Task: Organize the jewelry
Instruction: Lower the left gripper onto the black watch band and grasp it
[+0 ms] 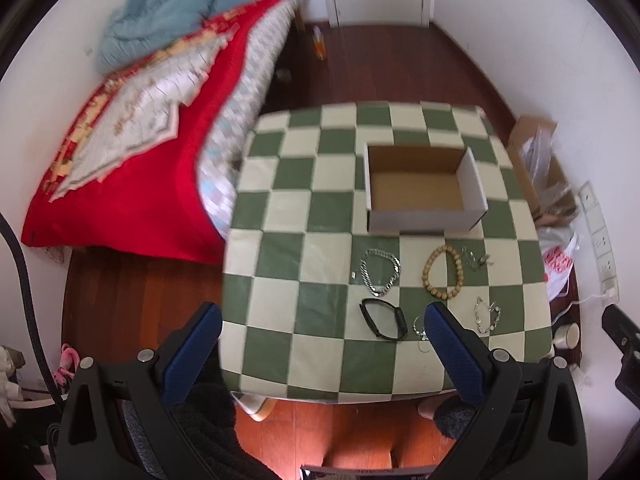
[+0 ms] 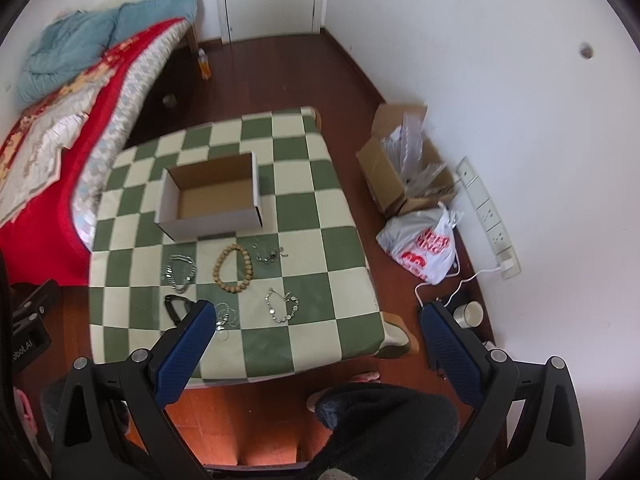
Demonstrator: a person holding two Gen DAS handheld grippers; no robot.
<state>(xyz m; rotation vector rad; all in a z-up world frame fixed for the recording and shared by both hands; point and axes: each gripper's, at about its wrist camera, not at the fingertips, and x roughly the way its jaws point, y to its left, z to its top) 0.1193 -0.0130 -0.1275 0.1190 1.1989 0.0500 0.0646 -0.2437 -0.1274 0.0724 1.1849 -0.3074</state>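
An open, empty cardboard box (image 1: 420,192) (image 2: 212,196) stands on the green-and-cream checked table (image 1: 304,280) (image 2: 320,200). In front of it lie a silver chain bracelet (image 1: 380,272) (image 2: 182,270), a wooden bead bracelet (image 1: 442,272) (image 2: 235,268), a small silver piece (image 1: 476,260) (image 2: 272,256), a black band (image 1: 384,318) (image 2: 176,308), a thin silver bracelet (image 1: 418,326) (image 2: 228,316) and a silver link bracelet (image 1: 488,314) (image 2: 282,306). My left gripper (image 1: 324,316) is open and empty above the table's near edge. My right gripper (image 2: 316,316) is open and empty, also held high.
A bed with a red quilt (image 1: 132,168) (image 2: 48,132) stands left of the table. A cardboard box with plastic (image 2: 404,168), a plastic bag (image 2: 424,244), a power strip (image 2: 488,216) and a cup (image 2: 470,314) sit on the floor at the right.
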